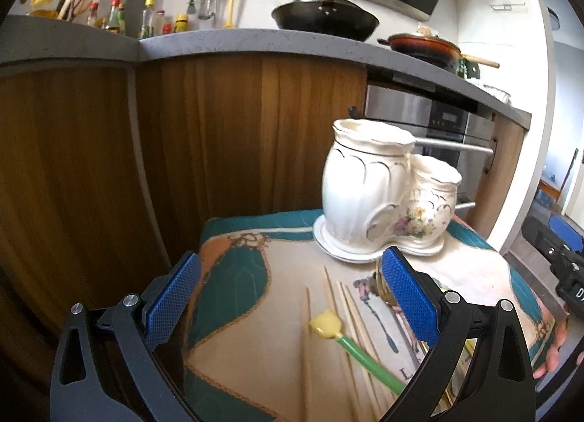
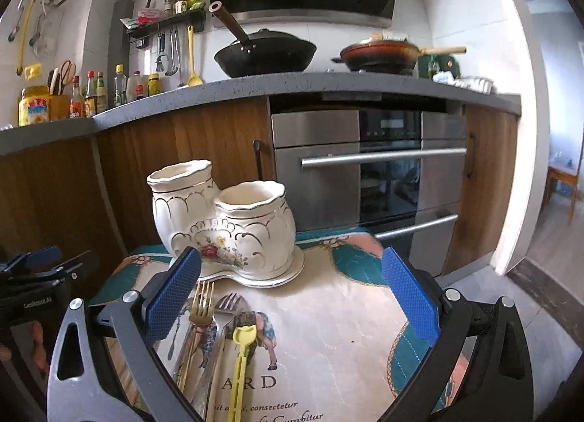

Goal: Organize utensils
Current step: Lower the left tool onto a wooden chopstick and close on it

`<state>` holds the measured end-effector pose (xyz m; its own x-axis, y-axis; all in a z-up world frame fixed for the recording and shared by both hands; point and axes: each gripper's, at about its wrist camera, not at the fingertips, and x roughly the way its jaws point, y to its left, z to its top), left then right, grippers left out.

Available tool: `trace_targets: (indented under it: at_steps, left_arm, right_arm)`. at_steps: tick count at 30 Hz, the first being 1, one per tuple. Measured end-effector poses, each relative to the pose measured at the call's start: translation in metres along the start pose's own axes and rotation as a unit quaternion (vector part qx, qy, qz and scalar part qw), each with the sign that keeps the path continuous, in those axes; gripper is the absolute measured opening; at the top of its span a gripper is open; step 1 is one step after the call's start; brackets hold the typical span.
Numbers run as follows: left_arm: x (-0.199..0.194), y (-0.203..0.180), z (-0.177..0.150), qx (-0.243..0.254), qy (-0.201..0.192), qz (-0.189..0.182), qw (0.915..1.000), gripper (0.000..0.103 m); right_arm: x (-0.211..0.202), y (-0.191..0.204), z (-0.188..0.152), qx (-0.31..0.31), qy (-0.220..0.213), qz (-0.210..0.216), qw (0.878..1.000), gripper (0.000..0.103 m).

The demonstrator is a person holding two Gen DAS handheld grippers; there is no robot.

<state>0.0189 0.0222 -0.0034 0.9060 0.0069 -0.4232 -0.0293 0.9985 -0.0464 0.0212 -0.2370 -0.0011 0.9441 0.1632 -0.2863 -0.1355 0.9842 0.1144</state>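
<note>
Nothing sorted yet: both cups of ceramic holder (image 2: 226, 225) empty, chopsticks (image 1: 343, 327), forks (image 2: 204, 316) lying on cloth (image 2: 328, 330), left gripper (image 1: 292, 298) and right gripper (image 2: 292, 298) spread wide, grasping nothing.

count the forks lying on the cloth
2 in the right wrist view: a gold fork beside the left finger pad, and a silver fork just to its right, next to the yellow utensil. More may be hidden behind the gripper.
</note>
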Motion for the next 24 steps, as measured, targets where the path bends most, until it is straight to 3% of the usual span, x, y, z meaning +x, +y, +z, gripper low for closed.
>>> trace_targets:
  at_steps: [3, 7, 16, 21, 24]
  left_arm:
    - [0.004, 0.003, 0.001, 0.015, 0.018, 0.014, 0.9996, 0.098]
    - [0.018, 0.009, -0.004, 0.021, 0.090, -0.031, 0.9952, 0.098]
    - [0.038, 0.009, -0.032, 0.084, 0.186, -0.016, 0.9788, 0.098]
    - [0.045, 0.003, -0.039, 0.103, 0.211, -0.019, 0.9719, 0.094]
    - [0.051, 0.004, -0.042, 0.107, 0.225, -0.026, 0.9681, 0.080]
  right_arm:
    - [0.006, -0.004, 0.000, 0.006, 0.028, 0.009, 1.000, 0.098]
    - [0.018, -0.008, -0.002, -0.002, 0.076, 0.019, 0.997, 0.098]
    - [0.037, -0.003, -0.018, -0.048, 0.132, 0.024, 0.990, 0.098]
    - [0.047, -0.003, -0.027, -0.060, 0.171, 0.034, 0.983, 0.098]
    - [0.044, 0.001, -0.029, -0.083, 0.165, 0.033, 0.982, 0.098]
